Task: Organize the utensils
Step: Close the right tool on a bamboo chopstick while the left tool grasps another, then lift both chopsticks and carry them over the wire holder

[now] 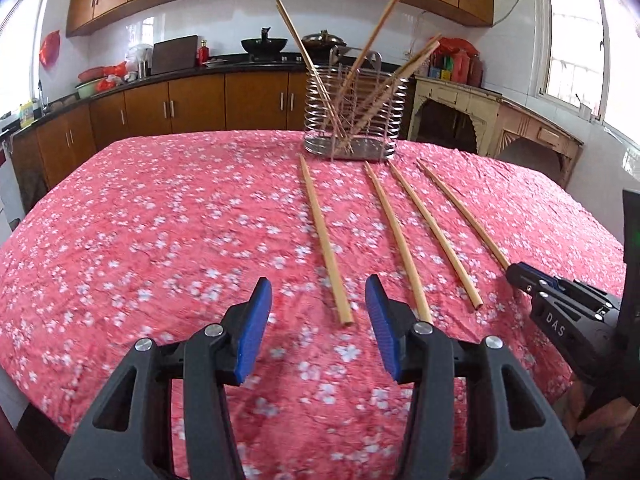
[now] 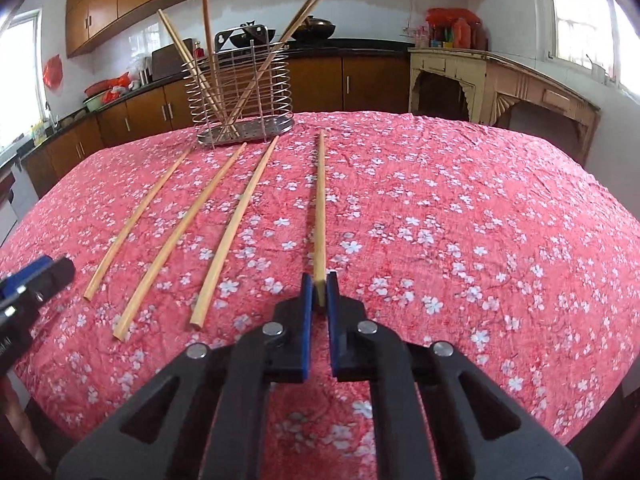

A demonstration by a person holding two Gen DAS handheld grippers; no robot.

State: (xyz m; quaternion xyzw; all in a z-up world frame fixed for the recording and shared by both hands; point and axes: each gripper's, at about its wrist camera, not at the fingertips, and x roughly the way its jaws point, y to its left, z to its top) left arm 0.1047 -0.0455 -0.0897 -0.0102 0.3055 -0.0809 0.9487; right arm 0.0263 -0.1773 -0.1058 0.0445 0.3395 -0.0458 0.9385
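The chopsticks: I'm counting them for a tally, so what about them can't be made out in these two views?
- Chopstick holder: left wrist view; the sticks inside cross behind its wire rings, so their count is unsure.
- Rightmost chopstick: right wrist view; its near end is hidden between the right hand-held gripper's blue pads.
- Second chopstick: left wrist view; the left hand-held gripper's finger covers its near end.

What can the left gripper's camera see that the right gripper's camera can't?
Only the left wrist view shows the left gripper wide open, over the near end of a chopstick on the tablecloth. Only the right wrist view shows the right gripper pinching the rightmost chopstick. Both show four loose chopsticks, the wire holder with chopsticks inside, and the pink flowered tablecloth.
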